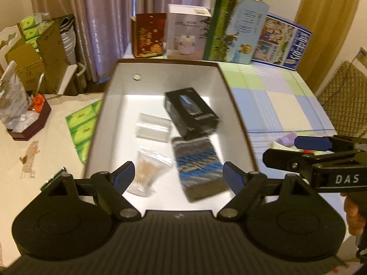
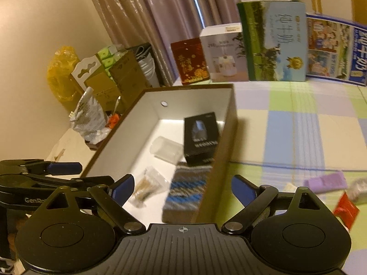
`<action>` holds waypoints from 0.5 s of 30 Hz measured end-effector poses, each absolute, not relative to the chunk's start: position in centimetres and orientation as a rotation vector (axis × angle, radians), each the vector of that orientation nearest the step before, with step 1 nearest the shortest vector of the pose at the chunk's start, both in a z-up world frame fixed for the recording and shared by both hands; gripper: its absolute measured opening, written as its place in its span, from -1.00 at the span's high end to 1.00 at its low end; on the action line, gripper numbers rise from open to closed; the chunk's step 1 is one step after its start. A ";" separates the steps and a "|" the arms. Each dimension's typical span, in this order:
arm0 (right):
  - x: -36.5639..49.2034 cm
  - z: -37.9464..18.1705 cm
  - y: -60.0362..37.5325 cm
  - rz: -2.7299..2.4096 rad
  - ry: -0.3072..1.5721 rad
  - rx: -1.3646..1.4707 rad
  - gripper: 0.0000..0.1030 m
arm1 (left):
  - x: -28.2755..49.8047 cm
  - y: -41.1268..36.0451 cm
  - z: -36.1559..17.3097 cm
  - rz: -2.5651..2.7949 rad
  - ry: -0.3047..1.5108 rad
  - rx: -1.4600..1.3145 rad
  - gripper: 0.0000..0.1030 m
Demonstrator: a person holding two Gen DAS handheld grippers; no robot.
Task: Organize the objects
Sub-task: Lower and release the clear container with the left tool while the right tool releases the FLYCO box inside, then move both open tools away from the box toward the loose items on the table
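The open cardboard box (image 1: 160,73) stands on the bench (image 1: 275,100), which has a checked cloth. Inside the box lie four things: a black carton (image 1: 191,114), tilted and partly on a knitted striped pouch (image 1: 197,165); a clear plastic case (image 1: 153,126), hard to make out because it is see-through and blurred; and a small bag of cotton swabs (image 1: 146,171).

The left tool (image 1: 177,177) hangs over the near end of the box with its jaws wide apart and nothing between them. The right tool (image 2: 182,189) is also wide open and holds nothing; in its own view it is above the right wall of the box, and this wall hides part of the pouch and a corner of the black carton.

To the right of the box, on the cloth, there are a purple thing (image 2: 325,181) and a red thing (image 2: 345,210), both blurred, and the red one is partly covered by the tool. I cannot tell what they are.

Four printed cartons (image 1: 234,25) stand upright along the far edge; the print is too unsharp to read
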State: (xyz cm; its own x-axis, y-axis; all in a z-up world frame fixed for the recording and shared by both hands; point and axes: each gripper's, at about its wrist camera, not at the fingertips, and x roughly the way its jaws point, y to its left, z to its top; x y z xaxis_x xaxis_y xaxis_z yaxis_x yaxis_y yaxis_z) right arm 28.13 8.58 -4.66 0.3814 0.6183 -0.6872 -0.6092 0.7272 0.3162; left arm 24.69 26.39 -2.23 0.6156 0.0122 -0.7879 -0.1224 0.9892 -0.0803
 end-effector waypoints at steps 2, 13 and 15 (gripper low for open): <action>27.8 -4.7 7.2 0.769 0.891 0.017 -0.73 | 24.3 25.2 -2.3 0.059 0.911 -0.137 -0.57; 26.8 -4.7 -0.1 0.693 0.920 0.028 -0.73 | 23.6 19.3 -3.1 -0.002 0.939 -0.130 -0.57; 26.8 -4.8 -1.4 0.680 0.926 0.033 -0.73 | 23.6 18.3 -3.1 -0.005 0.940 -0.130 -0.57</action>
State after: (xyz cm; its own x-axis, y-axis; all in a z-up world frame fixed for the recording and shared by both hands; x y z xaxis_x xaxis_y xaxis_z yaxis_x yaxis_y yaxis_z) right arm 26.85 -1.39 -4.79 0.4096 0.5533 -0.7253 -0.5262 0.7928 0.3076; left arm 23.58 18.27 -3.11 0.5906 -0.0608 -0.8047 -0.0527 0.9921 -0.1137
